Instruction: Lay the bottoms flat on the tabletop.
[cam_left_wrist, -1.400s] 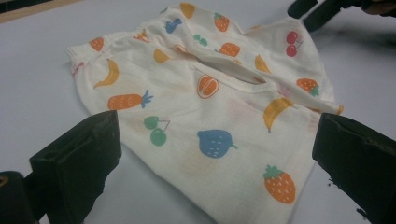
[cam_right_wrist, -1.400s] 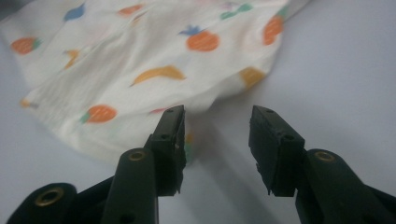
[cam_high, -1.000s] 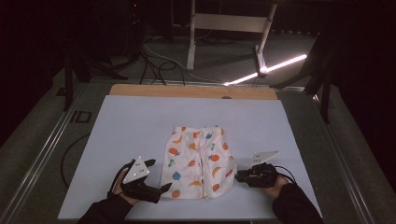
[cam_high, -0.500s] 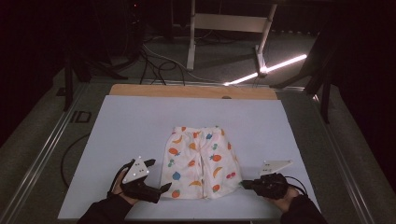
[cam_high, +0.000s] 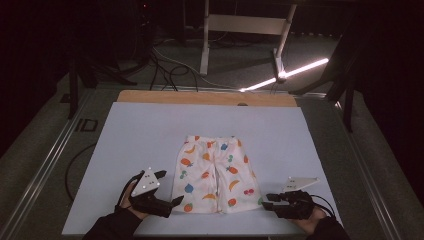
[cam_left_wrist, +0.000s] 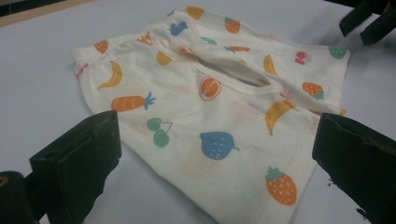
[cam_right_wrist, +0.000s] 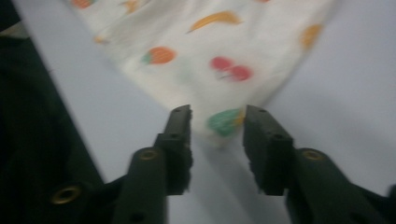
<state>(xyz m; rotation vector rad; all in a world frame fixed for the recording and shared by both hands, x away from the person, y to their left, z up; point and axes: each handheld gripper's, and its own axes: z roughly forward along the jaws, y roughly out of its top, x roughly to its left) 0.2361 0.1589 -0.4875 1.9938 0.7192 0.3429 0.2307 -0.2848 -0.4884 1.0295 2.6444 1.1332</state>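
Shorts (cam_high: 215, 172): fruit-print, flat on the white table sheet (cam_high: 125, 135), between both tongs.
Left gripper (cam_high: 168, 187): jaws spread wide, just beside the left hem.
Right gripper (cam_high: 266, 201): jaws just opened, straddling the right hem corner (cam_right_wrist: 224, 122), pads apart from the cloth.

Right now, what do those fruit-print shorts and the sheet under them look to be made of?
The shorts look like thin, soft knit cloth, probably cotton: matte cream with printed fruit, a gathered waistband, and limp folds where the legs meet. The sheet on the table looks like smooth, matte, pale blue-grey paper or plastic board, flat and seamless; which one I cannot tell.
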